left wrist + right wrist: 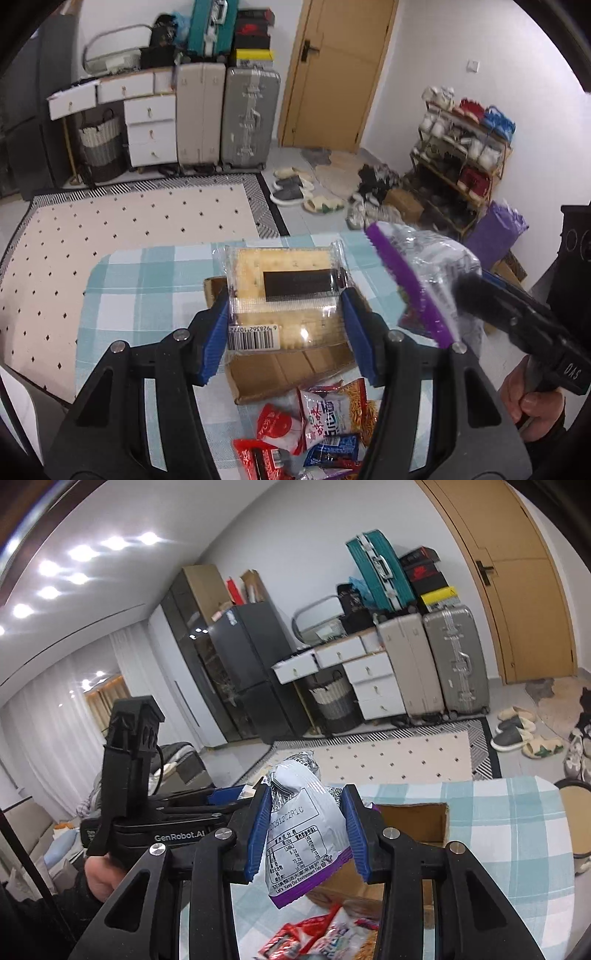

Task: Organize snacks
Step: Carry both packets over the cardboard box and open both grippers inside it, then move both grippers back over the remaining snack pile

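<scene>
Snacks (325, 424) heaped on checked tablecloth (147, 280) (carton (288, 373) nr), patterned rug (122, 236) beyond.

My grippers are black plastic frames with ribbed blue pads (216, 334) and silver screws (390, 833). White "GenRobot.AI" lettering (179, 837) sits at nine o'clock.

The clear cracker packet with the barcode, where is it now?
In the left wrist view, the clear cracker packet is clamped in the left tool, above the open cardboard box.

White walls (461, 44), wooden door (332, 74), grey tiled floor. Cream dotted rug (129, 229) with striped border. White drawer unit (147, 125) beside two upright suitcases (229, 114); shoe rack (461, 147) along the right wall. Black fridge (243, 664), sheer curtains (48, 701), ceiling spotlights (77, 565) lit.
</scene>
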`<state>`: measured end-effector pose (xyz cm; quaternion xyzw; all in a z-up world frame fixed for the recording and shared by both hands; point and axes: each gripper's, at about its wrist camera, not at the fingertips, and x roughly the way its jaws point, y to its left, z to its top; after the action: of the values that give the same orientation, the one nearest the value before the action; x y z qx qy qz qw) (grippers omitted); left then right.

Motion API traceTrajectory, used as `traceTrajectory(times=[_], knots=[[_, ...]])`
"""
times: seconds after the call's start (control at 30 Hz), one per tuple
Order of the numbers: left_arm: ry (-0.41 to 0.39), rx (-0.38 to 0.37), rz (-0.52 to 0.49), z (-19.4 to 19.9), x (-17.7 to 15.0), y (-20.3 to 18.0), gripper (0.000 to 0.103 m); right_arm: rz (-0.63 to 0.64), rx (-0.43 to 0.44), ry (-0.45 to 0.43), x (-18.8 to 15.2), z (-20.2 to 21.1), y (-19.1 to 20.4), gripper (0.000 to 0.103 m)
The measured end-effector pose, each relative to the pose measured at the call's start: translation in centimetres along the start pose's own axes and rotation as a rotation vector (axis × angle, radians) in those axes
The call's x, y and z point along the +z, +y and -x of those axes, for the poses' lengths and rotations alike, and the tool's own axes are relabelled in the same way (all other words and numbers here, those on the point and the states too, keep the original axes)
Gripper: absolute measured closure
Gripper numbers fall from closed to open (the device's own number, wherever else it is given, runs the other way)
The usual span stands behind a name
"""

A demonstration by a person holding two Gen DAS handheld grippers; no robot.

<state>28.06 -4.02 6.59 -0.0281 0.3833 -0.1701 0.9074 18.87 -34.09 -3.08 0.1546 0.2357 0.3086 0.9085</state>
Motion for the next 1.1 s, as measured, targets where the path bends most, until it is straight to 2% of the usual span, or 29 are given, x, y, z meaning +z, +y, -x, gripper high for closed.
traceTrajectory(times=[0.13,0.23,0.67,0.93,1.03,1.1], knots=[[0.064,0.003,0.010,-5.4,1.1,0.4,0.048,-0.026,-0.047,0.071,0.0,-3.6,-2.8,0.064],[0.129,0.010,0.021,-9.7,0.4,1.1,0.048,-0.044,-0.060,0.114,-0.7,-5.7,-4.6,0.064],[0.237,0.048,0.036,-20.5,-2.4,4.2,0.048,-0.095,-0.089,0.254,-5.3,-12.2,-10.4,0.064],[0.243,0.035,0.021,-23.4,-3.2,5.1,0.048,-0.105,-0.112,0.281,-6.6,-14.0,-11.6,0.063],[0.224,0.052,-0.002,-22.2,-3.6,4.7,0.047,-0.100,-0.128,0.288,-6.6,-14.1,-11.6,0.060],[0.213,0.058,-0.009,-21.3,-3.7,4.5,0.043,-0.085,-0.143,0.290,-6.5,-13.8,-11.4,0.054]])
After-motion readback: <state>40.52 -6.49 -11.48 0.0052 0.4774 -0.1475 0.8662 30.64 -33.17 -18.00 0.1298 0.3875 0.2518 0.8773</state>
